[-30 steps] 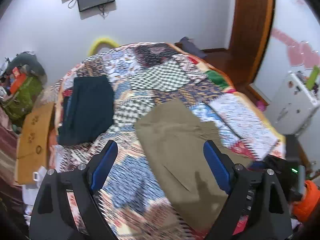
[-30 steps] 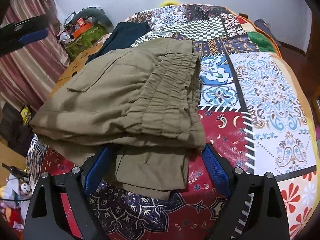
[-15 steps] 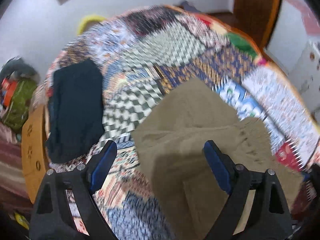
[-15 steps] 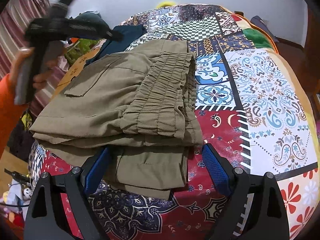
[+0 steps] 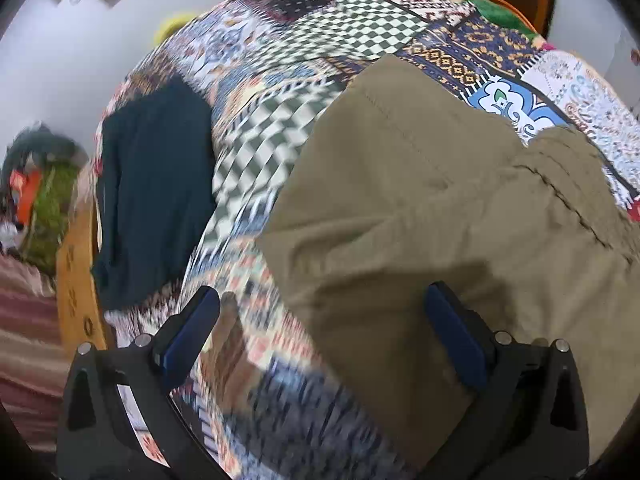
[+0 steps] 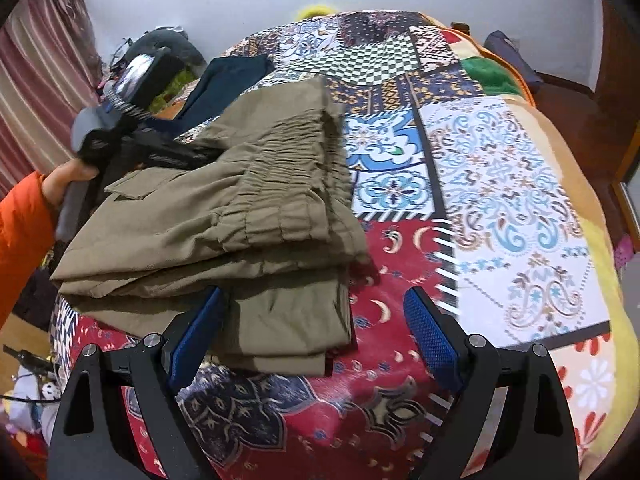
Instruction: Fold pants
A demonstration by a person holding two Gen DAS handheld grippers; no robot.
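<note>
The folded olive pants lie on the patchwork bedspread, centre-left in the right wrist view. The left gripper, jaws just opened fully, straddles their left edge, gripping nothing. The right gripper stands wide, empty, at their near edge.

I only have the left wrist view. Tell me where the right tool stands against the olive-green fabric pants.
Observer: The right tool is open at the near edge of the olive-green fabric pants, with the bottom layer's corner between its fingers and nothing gripped.
Operator: Describe the stack from that side.
Observer: There are several folded layers, and the gathered elastic waistband lies on top, running away from the camera.
Operator: Report anything else on that top layer.
Observer: A flap pocket sits left of the waistband.
</note>
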